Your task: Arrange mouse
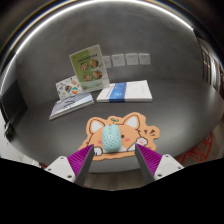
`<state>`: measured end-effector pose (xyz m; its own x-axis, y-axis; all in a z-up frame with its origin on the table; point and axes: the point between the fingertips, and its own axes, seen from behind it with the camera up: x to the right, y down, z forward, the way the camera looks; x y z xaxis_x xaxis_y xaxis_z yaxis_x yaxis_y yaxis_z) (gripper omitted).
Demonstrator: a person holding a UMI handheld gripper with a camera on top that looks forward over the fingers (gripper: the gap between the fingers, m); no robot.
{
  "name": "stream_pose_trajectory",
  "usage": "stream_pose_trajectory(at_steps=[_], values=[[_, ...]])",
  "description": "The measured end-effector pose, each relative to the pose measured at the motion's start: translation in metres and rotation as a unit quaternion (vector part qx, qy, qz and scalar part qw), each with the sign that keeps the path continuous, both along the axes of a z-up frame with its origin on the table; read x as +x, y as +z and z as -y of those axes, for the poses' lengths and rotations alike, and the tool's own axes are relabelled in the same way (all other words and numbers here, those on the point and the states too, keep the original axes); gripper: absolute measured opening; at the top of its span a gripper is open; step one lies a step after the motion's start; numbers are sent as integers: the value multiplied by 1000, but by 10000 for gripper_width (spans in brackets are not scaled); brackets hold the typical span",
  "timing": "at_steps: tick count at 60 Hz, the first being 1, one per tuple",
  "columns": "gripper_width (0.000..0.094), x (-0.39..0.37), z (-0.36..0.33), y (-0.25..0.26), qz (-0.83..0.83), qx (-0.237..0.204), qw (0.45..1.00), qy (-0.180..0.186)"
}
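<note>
Okay, gripper (pixel 113 158) low over a grey table (pixel 180 125), purple pads (pixel 82 158) spread fairly wide. Teal mouse (pixel 110 140) sits between the fingertips on an orange cat-shaped mouse pad (pixel 132 126), gaps look present on both sides, so nothing is clamped, though contact on the left pad is hard to rule out. Beyond the fingers: white-and-blue book (pixel 124 93) lying flat, open booklet (pixel 71 104) beside it, green illustrated book (pixel 88 68) propped upright behind. Wall sockets (pixel 128 60) on the back wall.
</note>
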<state>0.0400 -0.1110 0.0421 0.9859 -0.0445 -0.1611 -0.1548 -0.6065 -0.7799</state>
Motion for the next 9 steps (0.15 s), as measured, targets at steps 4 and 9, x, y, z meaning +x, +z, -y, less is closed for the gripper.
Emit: stream_pose_trajectory(at_steps=[4, 9], values=[[840, 8, 23, 11, 13, 3, 1000, -7], [839, 24, 51, 21, 35, 9, 999, -19]])
